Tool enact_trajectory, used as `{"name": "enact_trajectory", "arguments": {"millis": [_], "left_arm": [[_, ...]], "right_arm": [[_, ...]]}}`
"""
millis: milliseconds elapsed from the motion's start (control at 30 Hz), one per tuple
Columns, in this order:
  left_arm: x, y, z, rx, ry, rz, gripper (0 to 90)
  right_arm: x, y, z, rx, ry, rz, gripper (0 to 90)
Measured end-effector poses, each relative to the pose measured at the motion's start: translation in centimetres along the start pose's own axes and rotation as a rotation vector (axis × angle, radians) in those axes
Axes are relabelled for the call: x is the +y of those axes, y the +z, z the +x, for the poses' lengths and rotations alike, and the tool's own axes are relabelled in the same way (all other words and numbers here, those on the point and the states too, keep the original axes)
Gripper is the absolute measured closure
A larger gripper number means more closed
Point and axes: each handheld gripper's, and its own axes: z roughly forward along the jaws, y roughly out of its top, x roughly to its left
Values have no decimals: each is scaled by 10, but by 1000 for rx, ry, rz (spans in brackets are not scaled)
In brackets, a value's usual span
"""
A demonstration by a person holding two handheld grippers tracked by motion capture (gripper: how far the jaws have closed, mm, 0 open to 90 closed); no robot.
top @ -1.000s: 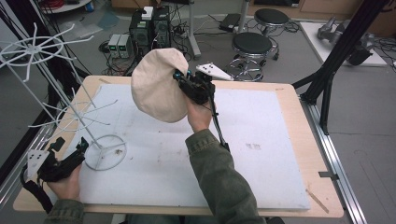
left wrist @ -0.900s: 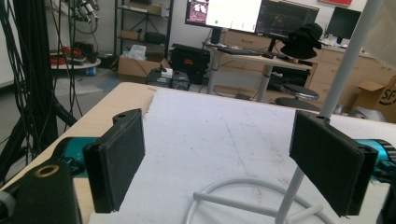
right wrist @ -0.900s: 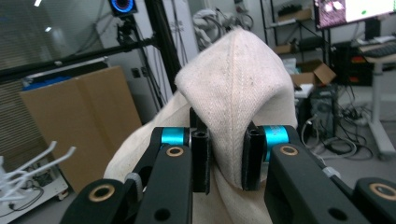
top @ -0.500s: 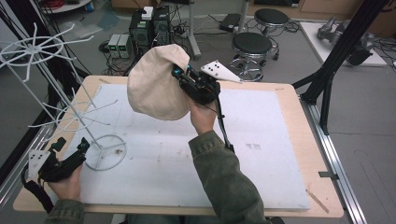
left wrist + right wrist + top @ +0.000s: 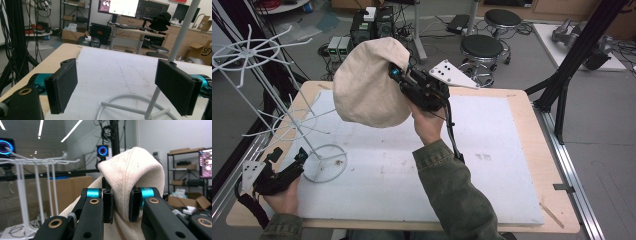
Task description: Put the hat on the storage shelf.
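On the wooden surface (image 5: 532, 150) lies a large white mat (image 5: 492, 165), which covers most of the top. At the mat's left end stands a white wire rack (image 5: 287, 112) with a ring base, a slanted pole and thin prongs that spread out at 2 levels; in the right tongs view the same rack (image 5: 37, 177) rises at the left.

Above the far middle of the mat hangs a cream cloth hat (image 5: 367, 82), clear of the surface and to the right of the rack's prongs, not touching them as far as the high view shows. The right tongs (image 5: 398, 75) hold it: in their own view the 2 black jaws are nearly together and pinch a fold of the hat (image 5: 130, 185) between their pads, with the cloth bulging above and spilling below them. A hand in a green sleeve carries these tongs.

At the near left corner the left tongs (image 5: 287, 157) rest low by the rack's ring base. Their jaws stand wide apart with nothing between them, and the rack's pole (image 5: 175, 45) rises beyond the right-hand jaw.
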Motion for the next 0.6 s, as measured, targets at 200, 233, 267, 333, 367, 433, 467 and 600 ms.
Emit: {"name": "enact_trajectory", "arguments": {"millis": [200,233,267,333,367,433,467,600], "left_arm": [[0,0,0,0,-2,0,184],[0,0,0,0,-2,-1,184],[0,0,0,0,-2,-1,184],[0,0,0,0,-3,0,184],[0,0,0,1,-3,0,184],[0,0,0,0,-2,0,184],[0,0,0,0,-1,3,184],[0,0,0,0,-2,2,184]], "right_arm": [[5,-2,4,35,2,-33,796],[6,-2,4,40,2,-38,796],[7,-2,5,45,0,-42,796],[9,-3,6,59,0,-50,796],[11,-4,6,65,2,-57,797],[14,-5,8,79,3,-70,797],[16,-6,9,86,3,-75,797],[22,-8,16,123,-12,-111,796]]}}
